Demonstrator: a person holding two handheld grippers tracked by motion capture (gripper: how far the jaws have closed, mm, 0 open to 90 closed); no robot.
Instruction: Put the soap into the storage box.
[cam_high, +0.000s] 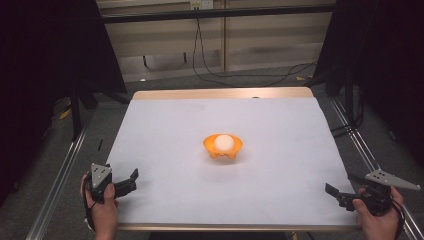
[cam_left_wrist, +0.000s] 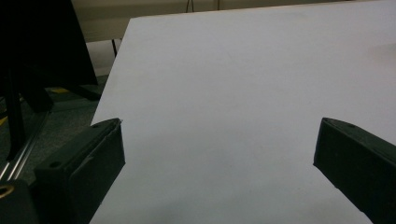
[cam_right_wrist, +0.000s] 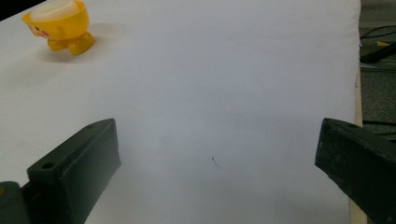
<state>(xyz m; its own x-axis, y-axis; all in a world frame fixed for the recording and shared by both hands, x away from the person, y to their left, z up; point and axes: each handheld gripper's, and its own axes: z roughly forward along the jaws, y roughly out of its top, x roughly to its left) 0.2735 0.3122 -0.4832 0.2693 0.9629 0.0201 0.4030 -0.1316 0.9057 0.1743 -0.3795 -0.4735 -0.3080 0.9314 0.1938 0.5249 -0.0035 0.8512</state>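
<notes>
An orange footed cup (cam_high: 223, 146) with a white ball (cam_high: 224, 142) resting in it stands near the middle of the white-covered table (cam_high: 280, 130). In the right gripper view the orange cup (cam_right_wrist: 60, 24) sits at the top left, far from the jaws. My left gripper (cam_high: 131, 181) is held at the table's front left corner, open, with only white sheet between its jaws (cam_left_wrist: 219, 154). My right gripper (cam_high: 336, 194) is at the front right corner, also open and holding nothing (cam_right_wrist: 219, 154).
Metal rails (cam_high: 60, 175) run along both sides of the table. Cables (cam_high: 240, 75) trail on the floor behind it, and dark stands (cam_high: 75, 100) flank the far corners. The wooden table edge (cam_high: 220, 93) shows at the back.
</notes>
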